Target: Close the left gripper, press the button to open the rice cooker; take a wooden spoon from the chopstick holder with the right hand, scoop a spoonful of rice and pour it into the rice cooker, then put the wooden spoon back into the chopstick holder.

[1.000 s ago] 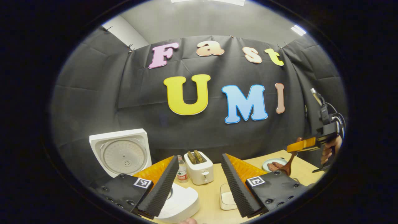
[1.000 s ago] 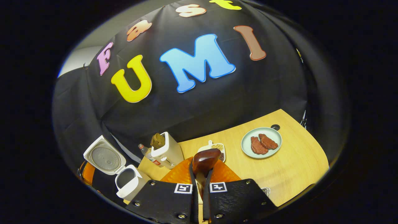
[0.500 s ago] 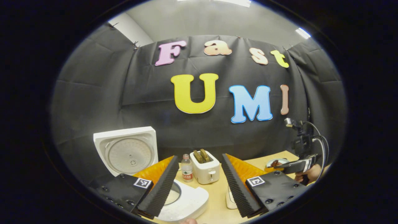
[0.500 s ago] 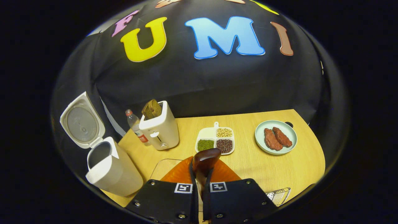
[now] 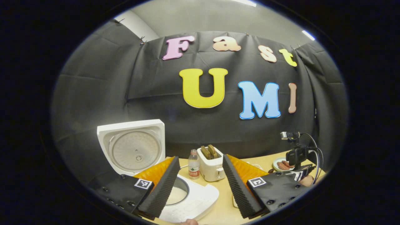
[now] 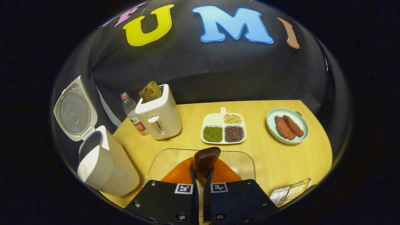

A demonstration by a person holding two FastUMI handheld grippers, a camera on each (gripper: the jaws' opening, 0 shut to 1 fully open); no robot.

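The left tongs (image 5: 200,184) stand with both fingers spread wide apart, gripping nothing, raised above the counter's left end and pointing level toward the back wall. The right tongs (image 6: 201,175) are pinched tight on a wooden spoon (image 6: 204,161), tilted downward over the counter's front edge. In the left gripper view, the right tongs (image 5: 301,173) sit low at the counter's right end, a hand (image 5: 307,180) behind them.

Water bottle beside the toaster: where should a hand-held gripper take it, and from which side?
Probably the water bottle at its body above the label, approached from the table's open front-left. It stands upright; the toaster crowds its right side, and the booth wall is close behind.
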